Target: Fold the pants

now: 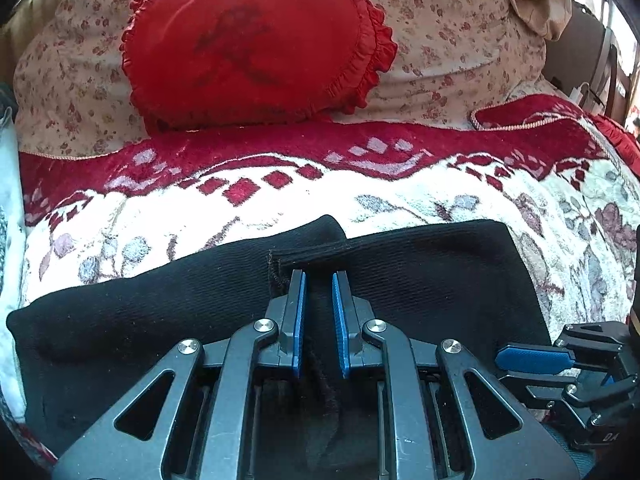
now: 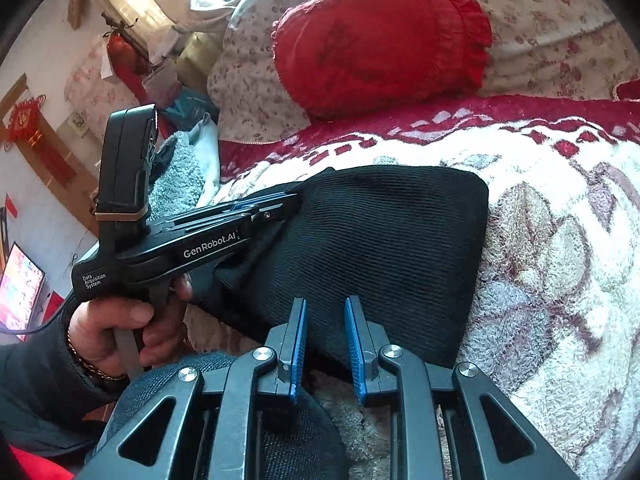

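- Left wrist view: bedding fills the background, with a cream floral quilt [image 1: 440, 20] heaped at the far end and a red-and-cream plush blanket [image 1: 280, 200] spread across the mattress in front of it.
- On the quilt leans a red oval ruffled cushion [image 1: 252, 48], its lower edge touching the blanket's red border.
- Black knit pants [image 1: 420, 272] lie folded on the blanket, directly under the camera, with a raised seam ridge running just ahead of the fingertips.
- The left gripper [image 1: 319, 280] has its blue-padded jaws parted by a narrow gap, a strip of the black fabric showing between them; whether they pinch it I cannot tell.
- At the lower right, the right gripper [image 1: 532, 358] enters sideways, one blue pad visible just off the pants' right edge.
- Right wrist view: a white wall with a red knot ornament [image 2: 24, 120] stands at the left, and a lit screen [image 2: 18, 284] sits low in the corner.
- A grey-blue towel [image 2: 176, 176] is bunched at the bed's left side, beside the blanket.
- The pants form a dark block on the blanket, the cushion well beyond them.
- The left gripper, held by the left hand [image 2: 116, 328], reaches onto the pants' far left corner.
- The right gripper's jaws stand apart over the pants' near edge, gripping nothing.
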The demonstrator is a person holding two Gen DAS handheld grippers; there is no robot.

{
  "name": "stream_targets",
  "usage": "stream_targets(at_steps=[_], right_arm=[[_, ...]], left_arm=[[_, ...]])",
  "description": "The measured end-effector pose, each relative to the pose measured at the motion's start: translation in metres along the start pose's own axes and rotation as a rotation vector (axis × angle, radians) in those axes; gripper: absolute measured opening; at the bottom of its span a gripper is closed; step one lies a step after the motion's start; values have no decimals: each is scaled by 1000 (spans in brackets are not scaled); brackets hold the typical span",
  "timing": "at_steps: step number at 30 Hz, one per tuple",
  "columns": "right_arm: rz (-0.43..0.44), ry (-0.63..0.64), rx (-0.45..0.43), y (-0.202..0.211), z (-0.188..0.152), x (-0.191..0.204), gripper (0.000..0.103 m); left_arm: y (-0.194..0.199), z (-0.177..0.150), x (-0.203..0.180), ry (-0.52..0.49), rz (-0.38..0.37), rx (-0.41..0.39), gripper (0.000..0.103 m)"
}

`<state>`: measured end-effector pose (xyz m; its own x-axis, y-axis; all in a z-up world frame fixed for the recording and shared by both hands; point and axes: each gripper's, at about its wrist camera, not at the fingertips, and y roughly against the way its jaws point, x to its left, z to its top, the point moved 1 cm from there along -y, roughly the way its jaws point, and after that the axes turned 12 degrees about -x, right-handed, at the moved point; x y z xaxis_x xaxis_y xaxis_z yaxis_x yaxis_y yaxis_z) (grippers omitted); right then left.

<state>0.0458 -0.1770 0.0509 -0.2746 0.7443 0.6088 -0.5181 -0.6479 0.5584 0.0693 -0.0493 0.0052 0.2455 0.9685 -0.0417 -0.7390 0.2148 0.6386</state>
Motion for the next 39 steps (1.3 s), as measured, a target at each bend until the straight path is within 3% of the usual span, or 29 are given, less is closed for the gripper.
stream_targets(at_steps=[12, 17, 19, 21, 22, 26, 30, 33, 36, 39], right_arm=[[-28, 20, 18, 4, 1, 4, 18], [-32, 30, 13, 4, 1, 4, 18], [-22, 19, 8, 4, 0, 2, 18], [-20, 20, 7, 5, 0, 1, 18], [-20, 22, 6, 5, 0, 2, 18], [-21, 23, 7, 5, -1, 1, 18], [-24, 27, 7, 6, -1, 0, 18], [-24, 28, 6, 6, -1, 0, 18], [-25, 30, 6, 6, -2, 0, 18], [-25, 29, 4, 6, -2, 1, 18]], left_arm=[[0, 0, 7, 43, -33, -8, 13], [30, 4, 24, 127, -102, -15, 13], [57, 2, 40, 169, -101, -71, 25], [88, -6, 64, 251, -101, -130, 65], [98, -11, 74, 289, -106, -144, 69], [135, -48, 121, 512, -147, -148, 70], [156, -106, 163, 687, -94, -136, 70], [159, -134, 190, 770, -14, -164, 70], [154, -139, 204, 814, -28, -229, 70], [136, -141, 213, 825, -33, -223, 70]])
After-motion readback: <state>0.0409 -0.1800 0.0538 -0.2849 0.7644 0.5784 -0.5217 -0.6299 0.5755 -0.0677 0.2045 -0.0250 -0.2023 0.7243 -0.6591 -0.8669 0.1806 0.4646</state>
